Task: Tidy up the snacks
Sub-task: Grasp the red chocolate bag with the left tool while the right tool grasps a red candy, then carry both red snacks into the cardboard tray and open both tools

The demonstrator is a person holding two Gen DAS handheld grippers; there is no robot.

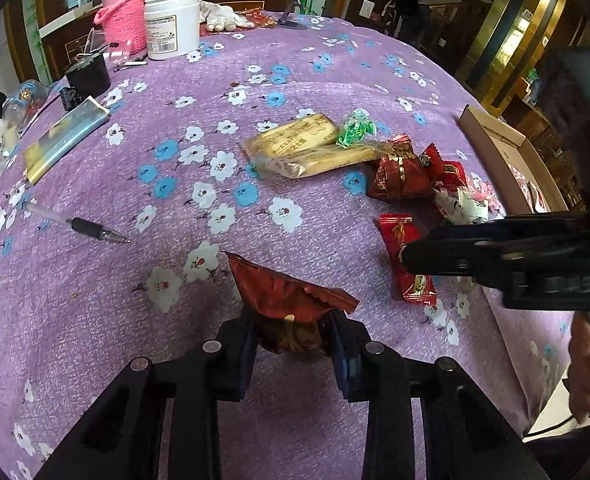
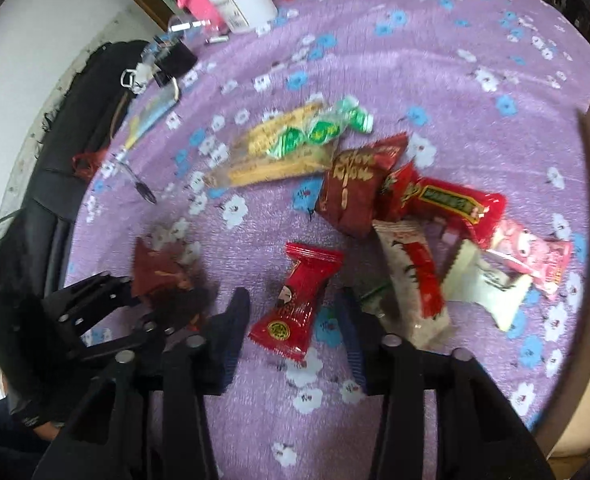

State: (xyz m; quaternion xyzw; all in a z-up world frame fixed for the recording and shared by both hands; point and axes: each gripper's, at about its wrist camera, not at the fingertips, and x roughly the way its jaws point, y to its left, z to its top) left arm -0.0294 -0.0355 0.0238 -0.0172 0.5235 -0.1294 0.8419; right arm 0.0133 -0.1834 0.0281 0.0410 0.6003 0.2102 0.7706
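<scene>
My left gripper [image 1: 293,340] is shut on a dark red snack packet [image 1: 291,300] and holds it just above the purple floral cloth [image 1: 175,320]; it also shows in the right wrist view [image 2: 161,276]. My right gripper [image 2: 295,312] is open, its fingers either side of a bright red candy packet [image 2: 299,300] lying on the cloth; that packet also shows in the left wrist view [image 1: 409,264]. A pile of red, white and pink snacks [image 2: 435,216] lies beyond, with two golden biscuit packs [image 1: 307,148] and green candies [image 2: 319,130].
A cardboard box [image 1: 507,160] stands at the right edge. A pen [image 1: 79,226], a flat blue-yellow packet [image 1: 65,136], a black cup [image 1: 87,76], a white tub [image 1: 171,24] and a pink knitted holder [image 1: 123,16] sit at the left and back.
</scene>
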